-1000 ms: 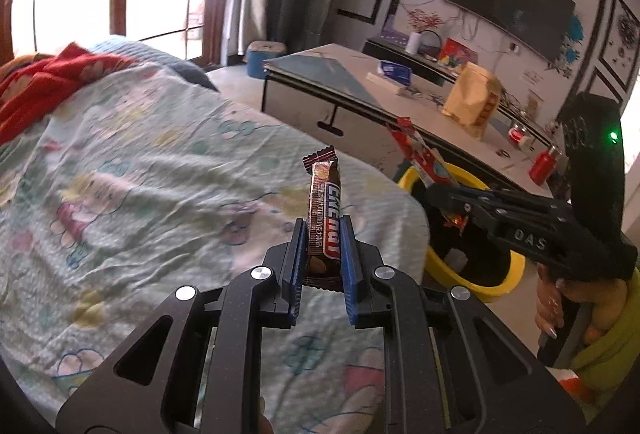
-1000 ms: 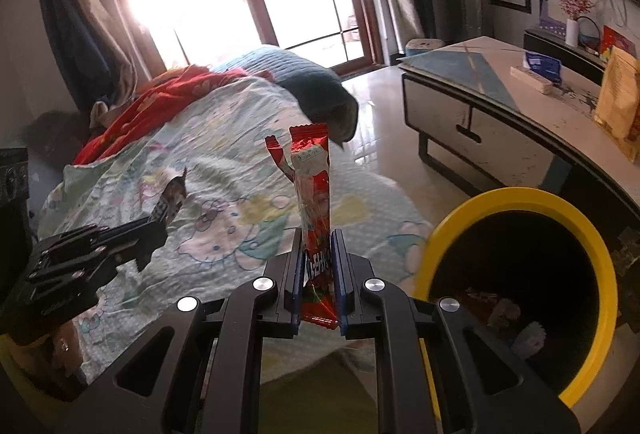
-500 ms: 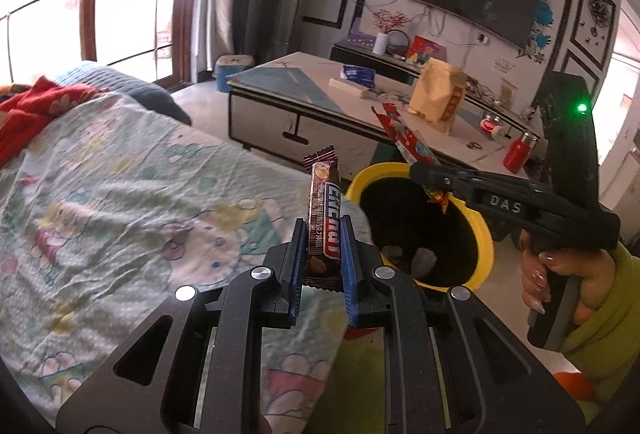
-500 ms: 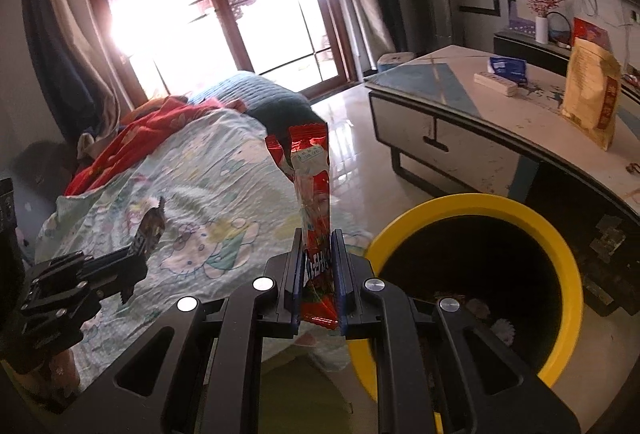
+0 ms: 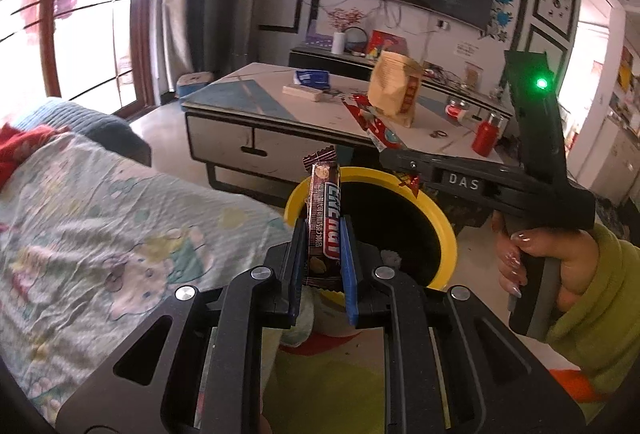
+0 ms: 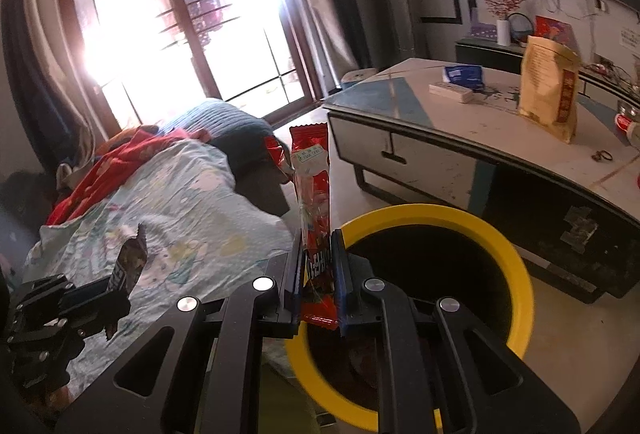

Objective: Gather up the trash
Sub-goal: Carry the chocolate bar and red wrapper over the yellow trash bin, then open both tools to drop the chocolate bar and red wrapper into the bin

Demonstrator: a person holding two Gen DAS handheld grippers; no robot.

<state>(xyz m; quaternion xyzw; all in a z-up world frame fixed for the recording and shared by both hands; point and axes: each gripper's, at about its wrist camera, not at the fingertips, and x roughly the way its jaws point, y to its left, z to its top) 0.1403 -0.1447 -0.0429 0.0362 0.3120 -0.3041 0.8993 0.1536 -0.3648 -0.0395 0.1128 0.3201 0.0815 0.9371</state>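
Note:
My left gripper (image 5: 323, 234) is shut on a brown candy bar wrapper (image 5: 323, 218), held upright just short of the near rim of a yellow-rimmed trash bin (image 5: 448, 230). My right gripper (image 6: 316, 246) is shut on a red snack wrapper (image 6: 314, 194), held upright by the left rim of the same bin (image 6: 516, 266). In the left wrist view the right gripper (image 5: 394, 152) reaches over the bin's far rim with the red wrapper (image 5: 380, 132). In the right wrist view the left gripper (image 6: 120, 286) and its brown wrapper (image 6: 130, 266) sit at lower left.
A bed with a pale patterned sheet (image 5: 100, 226) lies left of the bin. A low coffee table (image 5: 304, 114) stands behind the bin, bearing a tan bag (image 5: 394, 90), a blue packet (image 5: 312, 77) and a red bottle (image 5: 485, 136). Some trash lies inside the bin.
Both grippers have moved from over the bed toward the bin, each holding its wrapper. The bin now looks larger and nearer in both views.

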